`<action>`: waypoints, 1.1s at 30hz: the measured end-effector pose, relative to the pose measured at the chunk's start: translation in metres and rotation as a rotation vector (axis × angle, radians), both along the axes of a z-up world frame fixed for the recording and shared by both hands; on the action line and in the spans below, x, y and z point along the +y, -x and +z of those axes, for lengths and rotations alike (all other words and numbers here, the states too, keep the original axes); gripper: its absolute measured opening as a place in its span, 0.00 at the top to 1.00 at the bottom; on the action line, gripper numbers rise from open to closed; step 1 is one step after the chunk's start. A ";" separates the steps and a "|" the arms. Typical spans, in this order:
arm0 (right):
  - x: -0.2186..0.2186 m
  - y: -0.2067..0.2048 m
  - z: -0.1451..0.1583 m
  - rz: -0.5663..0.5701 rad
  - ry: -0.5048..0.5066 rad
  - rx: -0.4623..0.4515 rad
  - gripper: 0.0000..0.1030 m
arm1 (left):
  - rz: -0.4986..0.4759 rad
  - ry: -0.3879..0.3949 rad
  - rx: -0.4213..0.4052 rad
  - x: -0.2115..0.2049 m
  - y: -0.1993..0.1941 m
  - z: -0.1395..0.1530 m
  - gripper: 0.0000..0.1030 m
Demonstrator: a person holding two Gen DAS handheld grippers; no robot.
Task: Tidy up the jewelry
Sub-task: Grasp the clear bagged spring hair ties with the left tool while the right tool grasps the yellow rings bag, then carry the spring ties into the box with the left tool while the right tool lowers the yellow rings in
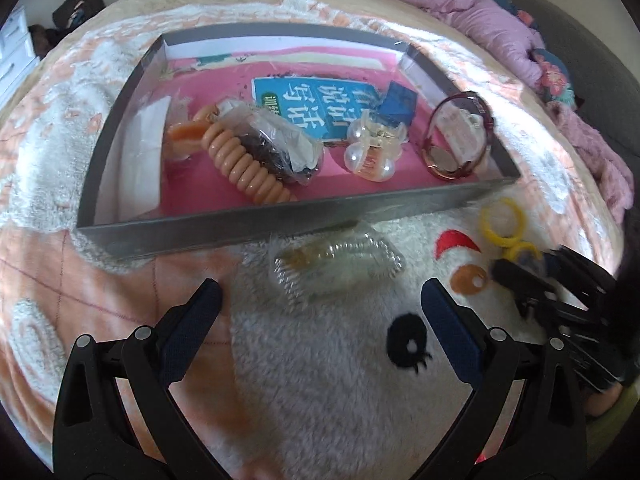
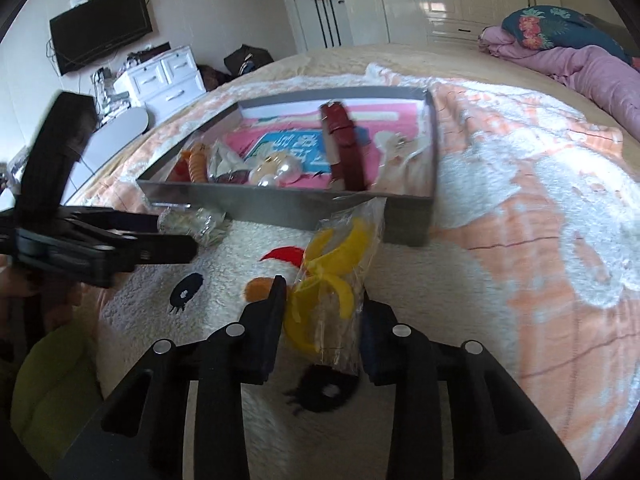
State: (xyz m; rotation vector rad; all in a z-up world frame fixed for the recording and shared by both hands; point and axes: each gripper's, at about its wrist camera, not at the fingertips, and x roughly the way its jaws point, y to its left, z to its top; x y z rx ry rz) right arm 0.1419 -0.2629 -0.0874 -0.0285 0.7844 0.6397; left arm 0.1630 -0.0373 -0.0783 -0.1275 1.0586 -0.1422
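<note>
Blanketed bed (image 2: pixel 520 184): one tray (image 1: pixel 248 220); right hand-held gripper (image 2: pixel 324 312) clasps one yellow-ring bag (image 2: pixel 336 276); left hand-held gripper (image 1: pixel 320 304) spread wide.

Right tongs (image 2: pixel 324 320) grip bagged yellow rings (image 2: pixel 332 272); tray (image 2: pixel 304 208) beyond

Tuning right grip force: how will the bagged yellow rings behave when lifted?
Bag of yellow rings looks thin and crinkly, so probably floppy and slippery between the right gripper fingers. Rings seem loose inside, so likely to shift and sag. Probably very light; gentle force should do.
</note>
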 end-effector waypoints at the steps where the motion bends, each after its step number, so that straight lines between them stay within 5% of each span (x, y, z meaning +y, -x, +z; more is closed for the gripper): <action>1: -0.005 0.000 0.002 -0.005 -0.009 -0.004 0.70 | -0.001 -0.008 -0.010 -0.003 -0.002 0.000 0.09; 5: -0.016 0.003 0.012 -0.002 -0.042 -0.018 0.70 | 0.011 -0.027 -0.028 -0.009 -0.009 0.000 0.10; 9: -0.023 0.006 0.024 0.007 -0.067 -0.037 0.70 | 0.008 -0.062 -0.047 -0.011 -0.008 -0.001 0.39; 11: -0.025 0.008 0.032 0.013 -0.074 -0.052 0.70 | -0.002 -0.034 -0.058 -0.007 -0.004 0.003 0.41; 18: -0.017 0.008 0.054 0.038 -0.089 -0.090 0.70 | -0.027 0.012 -0.133 -0.001 0.022 0.030 0.43; 33: 0.030 -0.012 0.087 0.109 -0.081 -0.166 0.70 | 0.003 -0.064 -0.230 0.028 0.007 0.071 0.43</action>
